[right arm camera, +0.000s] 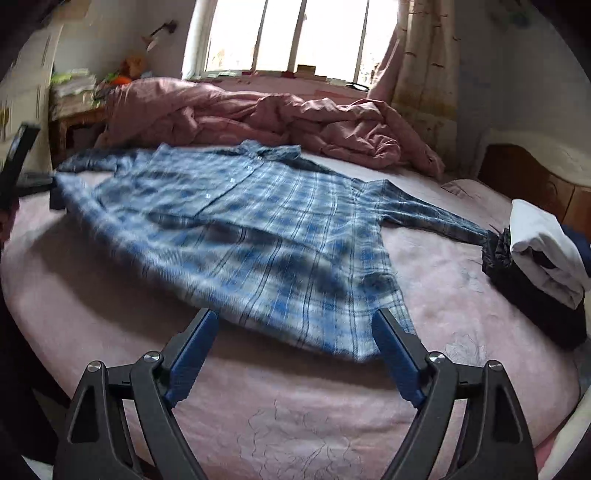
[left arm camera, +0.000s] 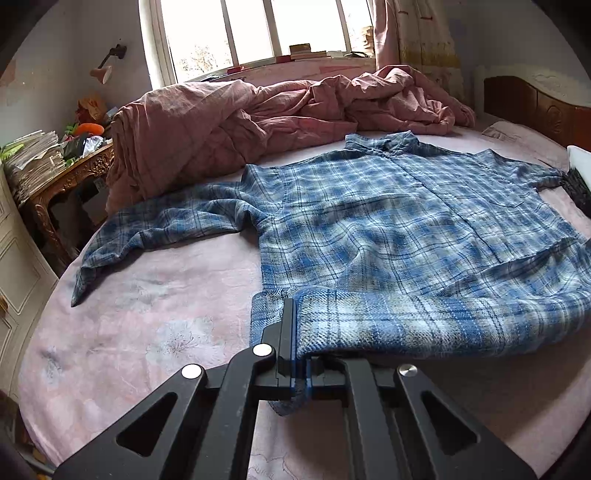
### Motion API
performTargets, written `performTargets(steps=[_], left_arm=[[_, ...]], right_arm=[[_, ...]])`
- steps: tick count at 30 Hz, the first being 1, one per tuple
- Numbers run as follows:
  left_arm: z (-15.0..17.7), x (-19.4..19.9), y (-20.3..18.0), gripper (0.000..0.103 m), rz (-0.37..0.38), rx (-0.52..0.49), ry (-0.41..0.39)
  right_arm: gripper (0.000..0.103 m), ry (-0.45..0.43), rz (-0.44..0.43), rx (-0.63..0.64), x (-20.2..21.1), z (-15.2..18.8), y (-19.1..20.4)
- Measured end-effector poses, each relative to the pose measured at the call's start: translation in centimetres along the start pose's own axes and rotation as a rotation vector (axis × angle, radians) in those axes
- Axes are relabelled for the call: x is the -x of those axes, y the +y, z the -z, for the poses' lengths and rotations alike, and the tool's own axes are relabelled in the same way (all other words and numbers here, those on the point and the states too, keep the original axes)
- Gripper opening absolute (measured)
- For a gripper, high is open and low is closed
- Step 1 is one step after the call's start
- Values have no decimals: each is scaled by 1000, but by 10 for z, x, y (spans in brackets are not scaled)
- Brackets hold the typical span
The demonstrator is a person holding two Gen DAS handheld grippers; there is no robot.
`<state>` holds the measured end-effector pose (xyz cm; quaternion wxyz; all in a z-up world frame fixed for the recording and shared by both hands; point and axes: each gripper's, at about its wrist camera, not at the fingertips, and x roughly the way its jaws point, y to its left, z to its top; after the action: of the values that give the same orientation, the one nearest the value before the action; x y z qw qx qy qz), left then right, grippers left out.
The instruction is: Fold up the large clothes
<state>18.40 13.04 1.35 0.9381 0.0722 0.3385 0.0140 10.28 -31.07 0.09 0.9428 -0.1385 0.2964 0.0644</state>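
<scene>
One plaid shirt point(left arm camera: 388, 221) fills the middle of the bed point(left arm camera: 147, 332) — blue and white checks, spread front-up, collar toward the window point(left arm camera: 258, 29). The sleeve on the left of the left wrist view point(left arm camera: 155, 229) stretches out flat across the pink floral sheet; the other sleeve point(right arm camera: 432, 214) reaches toward a stack of folded clothes point(right arm camera: 543, 254) at the bed's right side, its cuff just beside the dark bottom layer of that stack. The left hand-held gripper point(left arm camera: 295, 332) has its fingers closed tight on the shirt's hem corner, cloth bunched and pinched between them, and that corner is lifted off the sheet with the fabric curling back over itself. In the right wrist view the same gripper point(right arm camera: 22, 177) shows at the far left edge, clamped on the hem. The right hand-held gripper point(right arm camera: 295, 332) is spread wide, blue pads point(right arm camera: 192, 354) apart on either side of the opposite hem corner — holding nothing, hovering just at the shirt's edge. The hem there looks raised above the sheet, casting a shadow. Beyond the shirt, a rumpled pink quilt point(left arm camera: 258, 110) is heaped under the window. A carved wooden side table point(left arm camera: 66, 184) piled with papers stands off the bed's left side, and a wooden headboard point(left arm camera: 535, 107) is on the right.
</scene>
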Motion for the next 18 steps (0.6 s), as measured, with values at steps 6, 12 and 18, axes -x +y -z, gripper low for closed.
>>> performTargets(steps=[6,12,18], left_arm=[[3,5,2,5,-8,-1,-18],[-18,10,11,4,12,26,-43],[-74,-28,14,3,9,-10,19]], right_arm=[[87,117,166,70,-39,10,4],[4,10,210,-30,-44,-28,-26],[3,-58,211,-37,-69,-95,-44]])
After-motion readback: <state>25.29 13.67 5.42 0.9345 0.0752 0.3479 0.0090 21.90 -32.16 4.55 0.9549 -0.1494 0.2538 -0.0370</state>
